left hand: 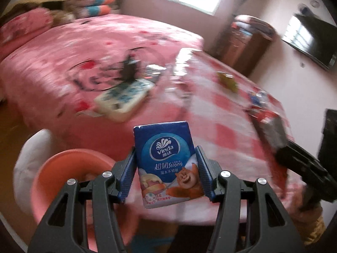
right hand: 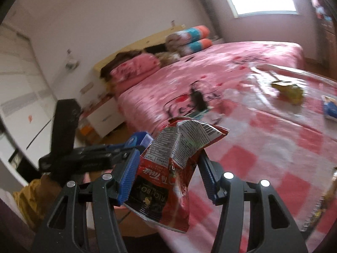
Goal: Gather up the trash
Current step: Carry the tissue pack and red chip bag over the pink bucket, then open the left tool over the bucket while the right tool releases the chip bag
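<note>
The left tongs are clamped on a blue Vinda tissue pack, held upright between the 2 blue pads, above the near edge of the desk with its pink-and-white checked cloth. Only the left wrist view shows the orange bin below and to the left of the pack, a white patterned box near the desk's far edge, and a dark screen on the wall.

The right tongs grip a crumpled red snack wrapper (nutrition label and barcode facing the camera). This view alone shows the white wardrobe and a yellow sleeve behind the left tongs.

Both views, blurred, catch a yellow-green wrapper and a blue packet lying on the desk, with the pink bed beyond.
</note>
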Demonstrator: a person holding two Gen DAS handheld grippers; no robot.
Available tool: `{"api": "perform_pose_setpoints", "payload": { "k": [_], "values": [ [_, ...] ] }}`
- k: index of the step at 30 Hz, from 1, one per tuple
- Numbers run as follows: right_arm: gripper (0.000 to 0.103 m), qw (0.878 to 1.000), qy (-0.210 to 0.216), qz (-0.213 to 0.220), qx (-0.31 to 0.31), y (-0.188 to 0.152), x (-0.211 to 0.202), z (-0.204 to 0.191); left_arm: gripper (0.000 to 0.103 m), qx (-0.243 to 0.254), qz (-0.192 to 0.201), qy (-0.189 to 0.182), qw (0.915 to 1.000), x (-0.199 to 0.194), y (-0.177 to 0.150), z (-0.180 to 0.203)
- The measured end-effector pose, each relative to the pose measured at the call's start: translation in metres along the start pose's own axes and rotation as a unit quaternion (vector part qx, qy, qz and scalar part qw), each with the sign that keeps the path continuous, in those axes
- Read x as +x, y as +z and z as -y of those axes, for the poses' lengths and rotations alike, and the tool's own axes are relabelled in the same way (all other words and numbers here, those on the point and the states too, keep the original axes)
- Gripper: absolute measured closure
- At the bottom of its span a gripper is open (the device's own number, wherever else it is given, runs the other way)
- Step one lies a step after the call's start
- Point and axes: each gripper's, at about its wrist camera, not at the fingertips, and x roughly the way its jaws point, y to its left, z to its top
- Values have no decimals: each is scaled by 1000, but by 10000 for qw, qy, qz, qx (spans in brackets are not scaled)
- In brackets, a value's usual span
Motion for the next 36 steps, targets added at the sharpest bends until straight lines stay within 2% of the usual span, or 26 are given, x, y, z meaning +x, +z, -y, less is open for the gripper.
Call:
{"api": "perform_pose_setpoints", "payload": {
  "k": [8, 11, 17, 20, 21, 22, 26, 36],
  "values": [
    [46, 9951, 285, -567, -760, -7, 53, -58, 47, -762, -210, 761, 9940, 7, -26, -90],
    [46, 9908, 337, -770, -1064, -12, 72, -79, 47, -983, -326, 871, 9908, 13, -39, -114],
    [45, 9797, 345, -1104, -1637, -22, 109, -113, 46, -1212, -568, 996, 9860, 25, -58, -138],
    [36, 9752, 300, -1246, -1806, -29, 128, -123, 42, -1384, -670, 1140, 9815, 32, -63, -151],
    [28, 9762, 344, -1258, -1732, -30, 130, -123, 39, -1442, -693, 1163, 9802, 32, -64, -153],
    [22, 9773, 382, -1252, -1663, -31, 130, -122, 38, -1484, -693, 1189, 9793, 31, -66, -156],
    [17, 9840, 340, -993, -1441, -29, 116, -117, 34, -1412, -594, 1252, 9802, 27, -67, -156],
    [11, 9941, -498, -141, -955, -17, 66, -75, 32, -1030, -312, 1196, 9870, 17, -49, -127]
  ]
}}
